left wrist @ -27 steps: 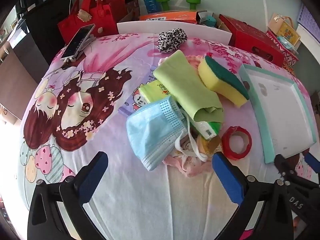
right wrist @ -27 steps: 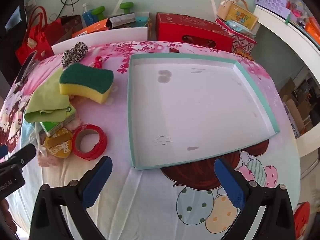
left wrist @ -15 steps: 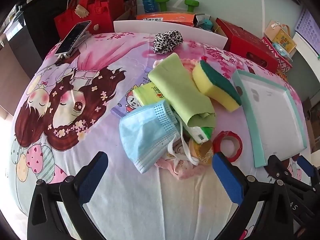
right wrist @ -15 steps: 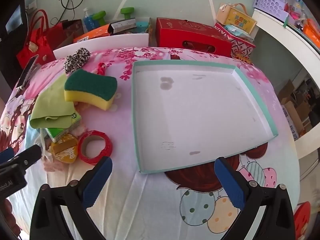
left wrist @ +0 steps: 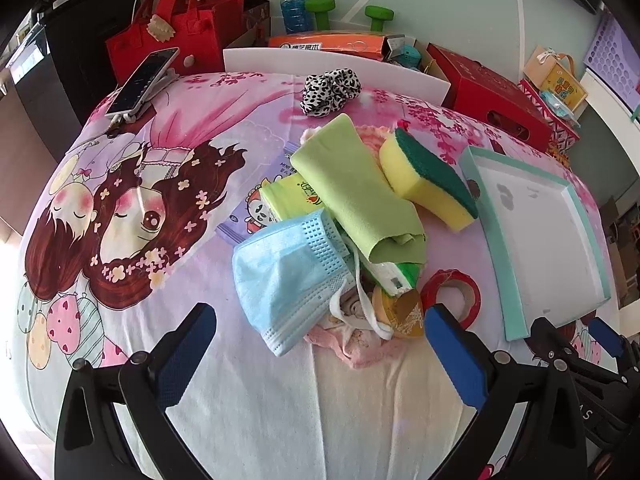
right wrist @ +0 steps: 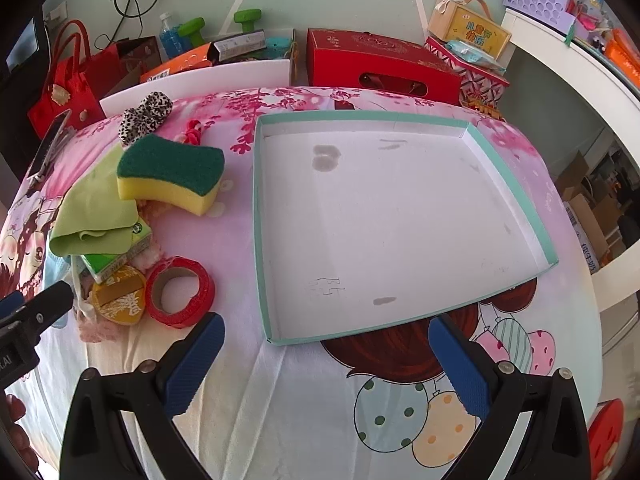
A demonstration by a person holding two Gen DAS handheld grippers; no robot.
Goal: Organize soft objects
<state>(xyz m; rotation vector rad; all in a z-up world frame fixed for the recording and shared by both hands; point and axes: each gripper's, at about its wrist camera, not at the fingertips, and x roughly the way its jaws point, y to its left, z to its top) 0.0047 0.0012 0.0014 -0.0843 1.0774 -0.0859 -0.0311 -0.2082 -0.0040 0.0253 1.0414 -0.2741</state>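
Left hand-held gripper point(left wrist: 320, 356): wide, holding nothing.
Right hand-held gripper point(right wrist: 326, 358): wide, idle.
Pile: face mask point(left wrist: 286, 276) just ahead — tray point(right wrist: 508, 168) bare.
Risk: ear loops could snag the tape roll point(left wrist: 450, 298).

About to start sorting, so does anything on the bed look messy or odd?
Yes: the soft things sit in a jumbled heap, green cloth draped over tissue packs, blue face mask crumpled at the front. The tray holds nothing, only grey smudges.

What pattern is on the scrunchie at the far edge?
Black-and-white leopard spots on the scrunchie, clearest in the left wrist view.
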